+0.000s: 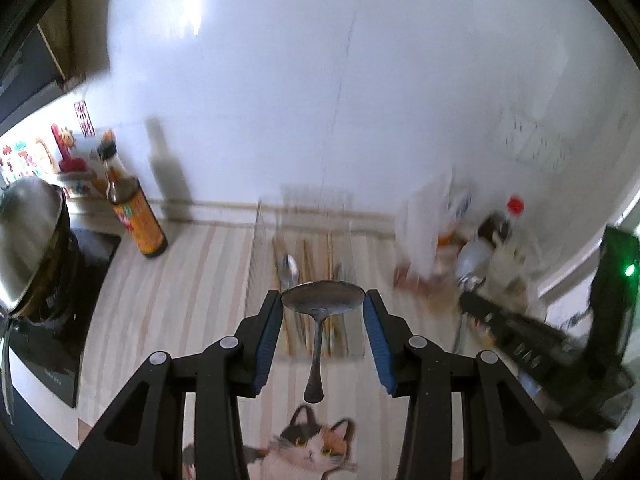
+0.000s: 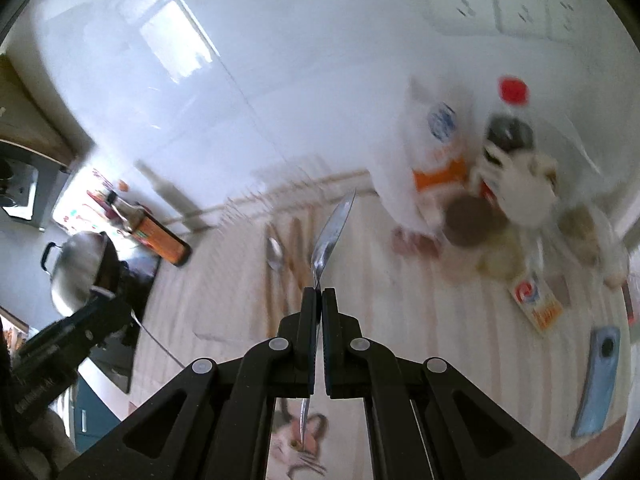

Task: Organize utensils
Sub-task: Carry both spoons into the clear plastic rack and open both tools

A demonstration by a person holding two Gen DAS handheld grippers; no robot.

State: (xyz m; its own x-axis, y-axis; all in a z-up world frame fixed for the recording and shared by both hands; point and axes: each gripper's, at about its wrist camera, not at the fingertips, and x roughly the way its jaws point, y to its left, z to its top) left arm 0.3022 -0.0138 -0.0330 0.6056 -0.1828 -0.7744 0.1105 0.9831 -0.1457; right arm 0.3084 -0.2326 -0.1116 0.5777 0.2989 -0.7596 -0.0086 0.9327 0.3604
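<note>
Spoon in each gripper, above the utensil tray.

Left gripper [image 1: 323, 312]: jaws spread just wider than the bowl of a spoon [image 1: 322, 302], contact unclear. Right gripper [image 2: 319, 300]: jaws pressed on a second spoon [image 2: 330, 236], edge-on. Best lowered level beside the spoon [image 1: 289, 270] and chopsticks [image 1: 307, 264] in the clear tray [image 1: 256, 240]. Striped counter [image 1: 180, 280], white tiled wall [image 1: 320, 80], sauce bottle [image 1: 134, 208], steel pot [image 1: 30, 236], cluttered packages right.

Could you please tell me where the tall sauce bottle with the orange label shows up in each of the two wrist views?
Left wrist: the sauce bottle stands at left of centre, upright by the wall, right of the pot.
Right wrist: the bottle appears at left, tilted in the picture, above the pot.
Shared landmark: the cat picture on the mat, bottom centre in both.
</note>
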